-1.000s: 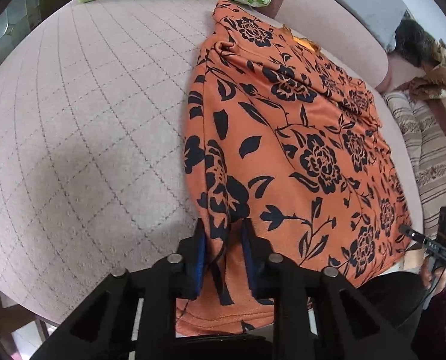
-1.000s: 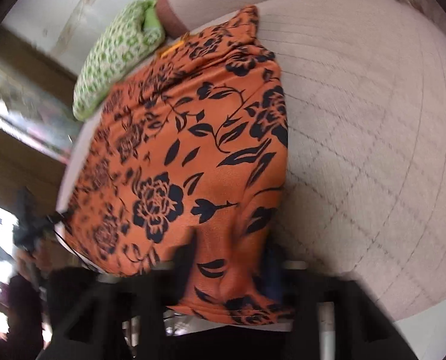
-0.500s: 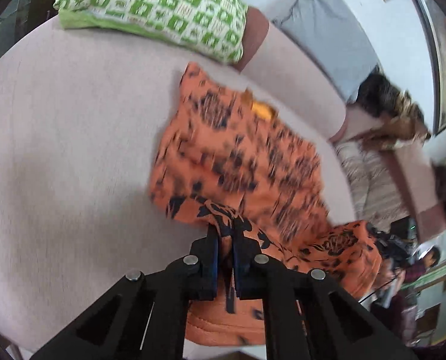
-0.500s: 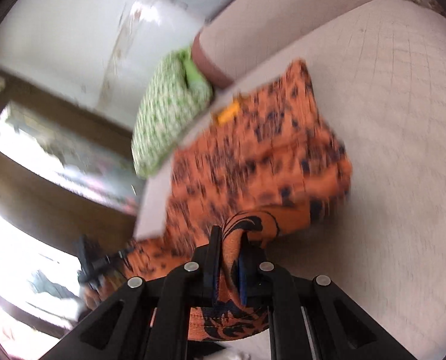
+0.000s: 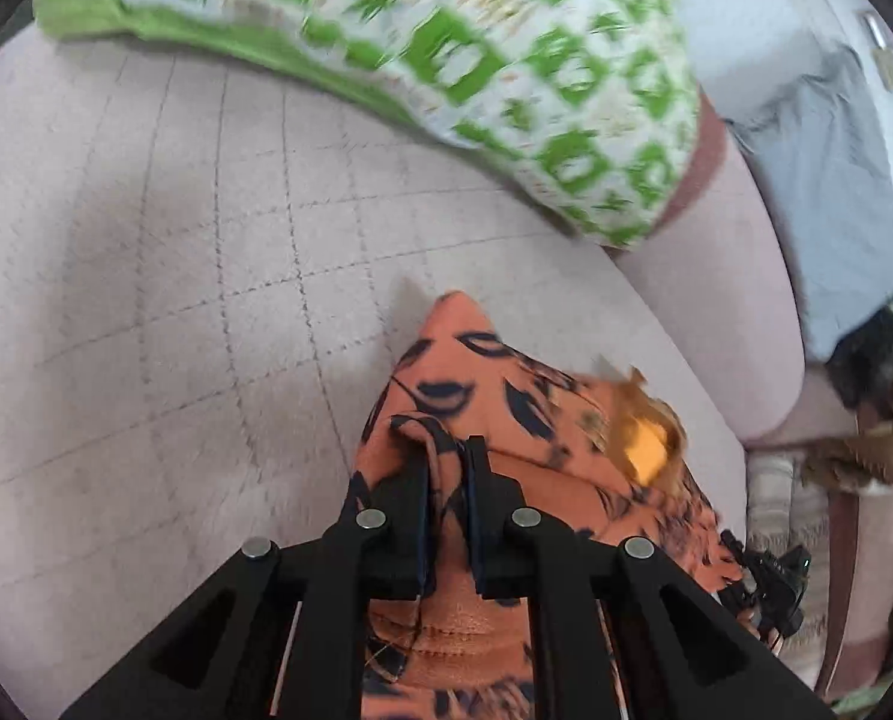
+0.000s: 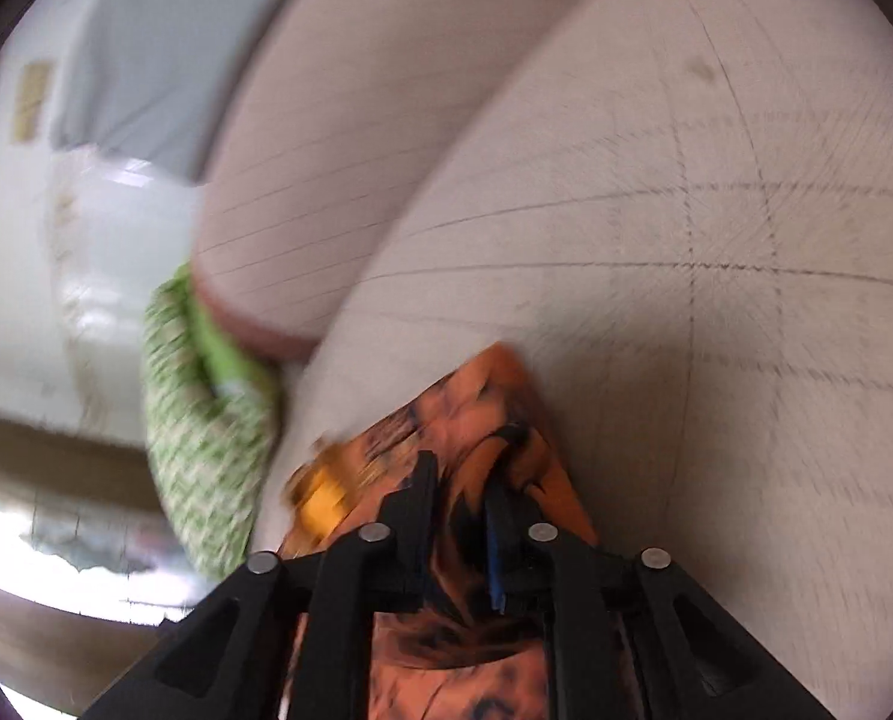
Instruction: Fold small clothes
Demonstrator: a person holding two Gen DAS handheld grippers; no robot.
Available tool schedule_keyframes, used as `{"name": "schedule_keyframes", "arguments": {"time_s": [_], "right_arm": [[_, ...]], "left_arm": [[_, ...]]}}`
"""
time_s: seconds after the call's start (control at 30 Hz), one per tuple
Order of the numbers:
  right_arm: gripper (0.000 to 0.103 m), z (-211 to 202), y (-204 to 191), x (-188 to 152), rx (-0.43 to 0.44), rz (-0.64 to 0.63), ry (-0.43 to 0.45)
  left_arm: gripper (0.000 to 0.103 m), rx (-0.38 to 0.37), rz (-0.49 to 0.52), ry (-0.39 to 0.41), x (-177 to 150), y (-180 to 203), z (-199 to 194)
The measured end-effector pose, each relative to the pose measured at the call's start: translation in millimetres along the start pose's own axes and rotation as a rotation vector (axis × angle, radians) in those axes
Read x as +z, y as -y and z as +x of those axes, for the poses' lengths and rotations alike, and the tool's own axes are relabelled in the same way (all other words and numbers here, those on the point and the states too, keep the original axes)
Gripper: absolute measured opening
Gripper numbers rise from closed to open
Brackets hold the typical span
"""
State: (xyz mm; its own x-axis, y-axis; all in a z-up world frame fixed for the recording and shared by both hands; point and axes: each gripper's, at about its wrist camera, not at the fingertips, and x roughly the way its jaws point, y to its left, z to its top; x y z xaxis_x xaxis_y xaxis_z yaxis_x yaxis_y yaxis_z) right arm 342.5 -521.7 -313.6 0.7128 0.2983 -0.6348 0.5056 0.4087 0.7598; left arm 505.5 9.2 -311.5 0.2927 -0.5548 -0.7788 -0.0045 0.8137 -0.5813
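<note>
Both grippers, left [image 5: 446, 468] and right [image 6: 460, 495], stay clamped on the orange black-flowered garment [image 5: 506, 408], now carried from the near edge across the pink quilted sofa seat [image 5: 176, 300] toward its collar: first fold nearly closed.

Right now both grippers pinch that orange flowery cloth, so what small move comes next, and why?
Probably lower both and let go: the left gripper and right gripper hold the orange garment over its far end, near the yellow tag.
</note>
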Motion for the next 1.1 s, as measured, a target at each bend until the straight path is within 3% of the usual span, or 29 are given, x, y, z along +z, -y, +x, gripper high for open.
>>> {"name": "schedule_keyframes", "arguments": {"time_s": [0.1,0.13,0.17,0.2,0.23,0.3,0.33,0.4,0.43,0.47,0.5,0.6,0.73,0.83,0.93,1.03,1.1], "right_arm": [[0.021,4,21,6,0.115,0.072,0.028],[0.033,-1,26,5,0.142,0.087,0.041],[0.062,-12,29,4,0.157,0.089,0.075],[0.076,-30,32,1,0.165,0.091,0.135],[0.081,-50,35,-3,0.188,0.107,0.207],[0.081,-78,29,-10,0.201,0.081,0.257],[0.079,-85,18,-14,0.174,0.024,0.24],[0.07,-94,-22,-38,0.05,-0.206,0.186],[0.058,-90,-40,-53,-0.01,-0.304,0.156],[0.038,-75,-64,-80,-0.081,-0.434,0.082],[0.033,-62,-76,-98,-0.116,-0.5,0.02],[0.033,-13,-102,-159,-0.228,-0.666,-0.121],[0.033,41,-118,-198,-0.278,-0.746,-0.186],[0.034,88,-144,-195,-0.355,-0.813,-0.171],[0.034,124,-173,-154,-0.373,-0.779,-0.128],[0.033,131,-194,-103,-0.315,-0.683,-0.002],[0.034,119,-211,-81,-0.251,-0.589,0.115]], "left_arm": [[0.012,-0.103,-0.065,0.064,-7,-17,-9],[0.015,-0.129,-0.085,0.097,-8,-22,-18],[0.022,-0.141,-0.12,0.18,-11,-28,-36],[0.039,-0.133,-0.144,0.25,-14,-31,-52],[0.052,-0.114,-0.173,0.347,-22,-34,-76],[0.056,-0.079,-0.193,0.466,-44,-29,-111],[0.056,-0.055,-0.167,0.487,-58,-20,-122],[0.056,0.039,-0.063,0.453,-90,7,-127],[0.056,0.104,-0.019,0.421,-104,19,-122],[0.056,0.187,0.018,0.376,-127,33,-108],[0.056,0.217,0.033,0.34,-141,40,-95],[0.056,0.195,0.118,0.21,-173,56,-53],[0.056,0.319,0.171,0.244,-176,49,-32],[0.056,0.288,0.137,0.223,-163,40,-28],[0.056,0.315,0.175,0.218,-154,42,-23],[0.056,0.298,0.161,0.21,-150,45,-18],[0.056,0.237,0.098,0.193,-145,38,-25]]}}
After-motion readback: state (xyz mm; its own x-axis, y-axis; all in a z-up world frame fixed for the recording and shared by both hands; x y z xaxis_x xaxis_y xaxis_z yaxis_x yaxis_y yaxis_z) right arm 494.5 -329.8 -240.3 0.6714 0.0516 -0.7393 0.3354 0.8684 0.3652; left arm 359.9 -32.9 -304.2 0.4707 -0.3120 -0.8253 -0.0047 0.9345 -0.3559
